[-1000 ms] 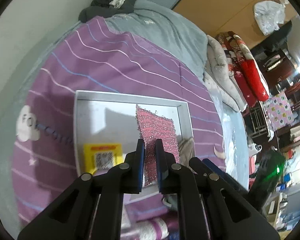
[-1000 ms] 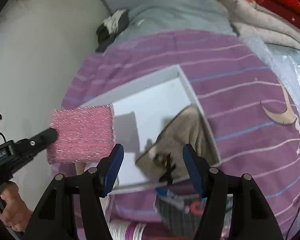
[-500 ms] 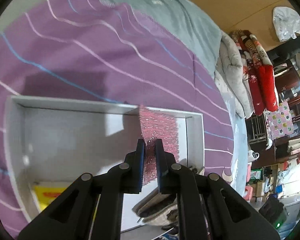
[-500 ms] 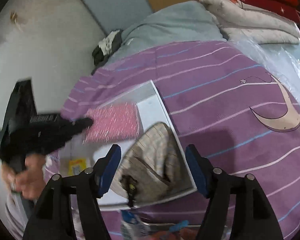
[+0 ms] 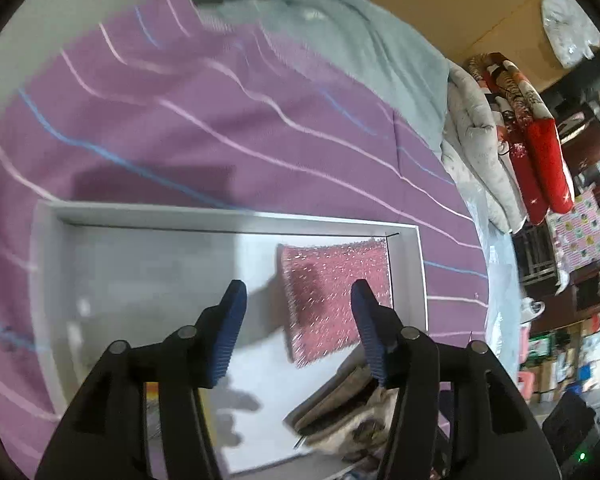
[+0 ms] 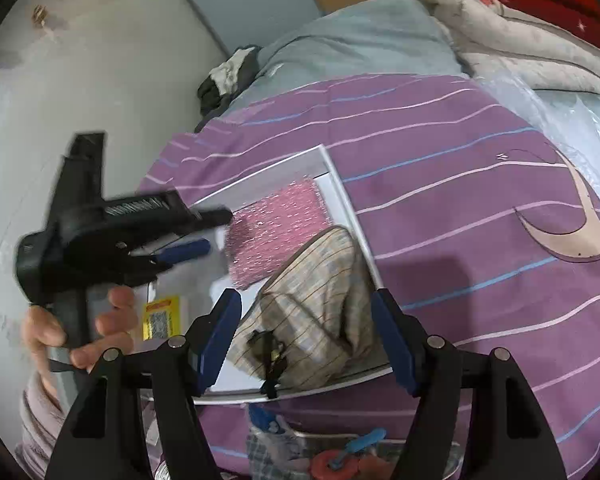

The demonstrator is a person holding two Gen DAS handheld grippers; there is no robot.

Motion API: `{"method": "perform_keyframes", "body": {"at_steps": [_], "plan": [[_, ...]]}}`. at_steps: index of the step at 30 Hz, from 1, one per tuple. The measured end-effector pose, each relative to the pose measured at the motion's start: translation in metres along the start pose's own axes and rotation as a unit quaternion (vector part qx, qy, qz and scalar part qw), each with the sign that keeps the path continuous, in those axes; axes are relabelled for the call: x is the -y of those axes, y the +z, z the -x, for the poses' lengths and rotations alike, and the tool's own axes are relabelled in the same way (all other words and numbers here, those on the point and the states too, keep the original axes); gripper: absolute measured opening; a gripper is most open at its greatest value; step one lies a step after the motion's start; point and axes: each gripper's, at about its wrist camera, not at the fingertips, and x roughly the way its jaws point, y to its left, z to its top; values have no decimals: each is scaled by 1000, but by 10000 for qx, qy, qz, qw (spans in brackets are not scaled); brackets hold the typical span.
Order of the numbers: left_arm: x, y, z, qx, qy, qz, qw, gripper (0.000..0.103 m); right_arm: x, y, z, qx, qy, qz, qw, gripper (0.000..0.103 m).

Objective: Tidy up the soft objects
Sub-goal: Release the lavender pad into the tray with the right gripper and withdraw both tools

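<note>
Right wrist view: at far left a hand [image 6: 76, 340] holds the left tongs [image 6: 216, 232], their jaws opening with nothing pressed between the pads. Just right of them the pink glittery cloth [image 5: 336, 296] lies in the far right corner of the white tray [image 5: 236, 214] on the purple striped bed [image 6: 460, 200]. A beige checked pouch [image 6: 312, 304] sits in the tray's near corner, partly between the right tongs [image 6: 306, 338], which stand open around it without touching.
</note>
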Motion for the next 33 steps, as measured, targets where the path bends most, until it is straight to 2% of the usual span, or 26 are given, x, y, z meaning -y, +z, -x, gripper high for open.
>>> {"method": "perform_keyframes", "body": {"at_steps": [4,8,14,20,22,23,27,31,33], "plan": [[3,-17,40,193,178,-184,9995,56,-12,-5,12,37,60,181,9998,68],[4,-49,81,372,320,-413,9979,56,-23,-16,36,58,135,421,9990,68],[3,-88,123,448,430,-710,9955,56,-49,-40,61,-171,-95,926,9955,68],[2,-100,168,721,539,-930,9916,56,-68,-56,90,-261,-199,1450,9889,68],[2,-105,180,829,572,-1035,9895,59,-71,-59,104,-242,-273,1640,9858,68],[1,-110,184,828,568,-1114,9887,63,-71,-59,110,-179,-323,1681,9851,68],[-8,-136,175,595,529,-1246,9890,64,-64,-74,137,218,-340,1615,9860,72],[-21,-169,161,509,381,-1170,9911,64,-58,-98,142,246,-203,1555,9873,72],[-22,-184,153,467,502,-1306,9891,64,-55,-112,140,169,-231,1524,9879,72]]}}
